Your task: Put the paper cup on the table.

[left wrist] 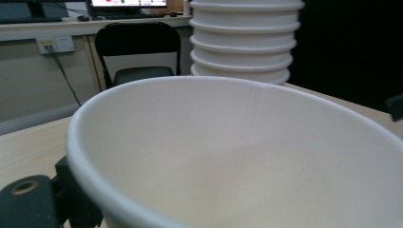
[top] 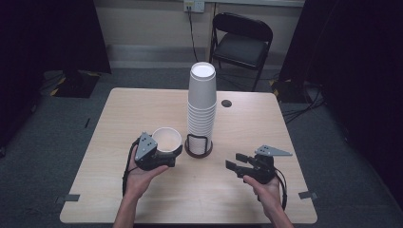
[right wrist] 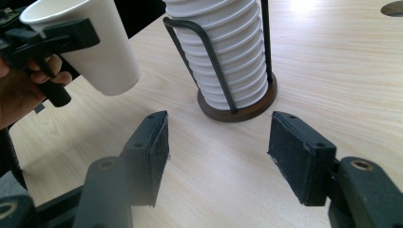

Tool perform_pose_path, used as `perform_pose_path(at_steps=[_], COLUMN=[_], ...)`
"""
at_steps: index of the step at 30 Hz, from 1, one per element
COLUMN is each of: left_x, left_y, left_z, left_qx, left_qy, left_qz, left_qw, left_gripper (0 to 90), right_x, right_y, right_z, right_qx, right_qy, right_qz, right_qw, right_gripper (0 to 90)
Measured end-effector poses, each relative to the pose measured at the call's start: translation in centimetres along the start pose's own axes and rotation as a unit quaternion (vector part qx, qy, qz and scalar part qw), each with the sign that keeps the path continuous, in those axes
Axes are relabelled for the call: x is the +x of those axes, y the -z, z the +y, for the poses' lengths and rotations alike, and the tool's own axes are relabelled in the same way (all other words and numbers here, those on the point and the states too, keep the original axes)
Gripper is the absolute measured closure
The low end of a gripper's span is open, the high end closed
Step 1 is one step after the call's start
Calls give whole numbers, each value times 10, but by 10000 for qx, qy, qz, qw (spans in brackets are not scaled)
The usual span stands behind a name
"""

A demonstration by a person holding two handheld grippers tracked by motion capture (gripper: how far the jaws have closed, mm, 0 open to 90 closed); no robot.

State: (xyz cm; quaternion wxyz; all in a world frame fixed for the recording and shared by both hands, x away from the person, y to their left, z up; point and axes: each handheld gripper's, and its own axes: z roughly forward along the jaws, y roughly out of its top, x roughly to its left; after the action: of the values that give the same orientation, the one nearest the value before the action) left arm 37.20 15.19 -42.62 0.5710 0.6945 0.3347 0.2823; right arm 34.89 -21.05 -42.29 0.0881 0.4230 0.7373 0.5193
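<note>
Left of centre in the high view, the left gripper [top: 164, 154] held a single white paper cup [top: 167, 138] by its wall, mouth up and tilted, lifted off the surface [top: 119, 118] just beside the tall stack of cups [top: 202, 102] in its wire holder [top: 198, 146]. The fingers were clamped on the cup near its rim, as the upper left of the right gripper view showed. The likeliest trouble, as I judged it, was the thin wall buckling under too firm a squeeze, or the cup slipping and dropping if the grip eased while it hung tilted. A sideways swing could also have knocked the tall stack, which stood very close. At lower right of the high view, the right gripper [top: 236, 162] hovered with fingers [right wrist: 148, 152] spread wide and nothing between them, pointed toward the holder's base. The cup looked clean, empty and undented, plain white inside with one faint vertical seam and a rolled rim.
</note>
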Motion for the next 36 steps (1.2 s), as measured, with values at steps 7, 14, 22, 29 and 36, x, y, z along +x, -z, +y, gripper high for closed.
perform_pose_path(at_steps=[7,14,22,29,36], left_x=[18,38,53,65,76], left_y=[-4,-4,-9,-21,-35], left_z=[-3,1,10,5,5], left_qx=[-59,-168,-209,79,219], left_qy=[413,701,563,657,458], left_qz=[197,589,843,758,708], left_qw=[9989,9957,9946,9949,9962], left_gripper=[86,85,84,82,74], right_x=[-3,-5,-7,-6,-6], right_y=[2,2,2,2,-1], right_z=[-2,-3,-2,-3,-3], right_qx=[52,60,78,26,76], right_qy=[21,22,43,77,108], right_qz=[-61,-106,-125,-92,-62], right_qw=[10000,9999,9999,9999,9999], right_gripper=[381,376,366,351,350])
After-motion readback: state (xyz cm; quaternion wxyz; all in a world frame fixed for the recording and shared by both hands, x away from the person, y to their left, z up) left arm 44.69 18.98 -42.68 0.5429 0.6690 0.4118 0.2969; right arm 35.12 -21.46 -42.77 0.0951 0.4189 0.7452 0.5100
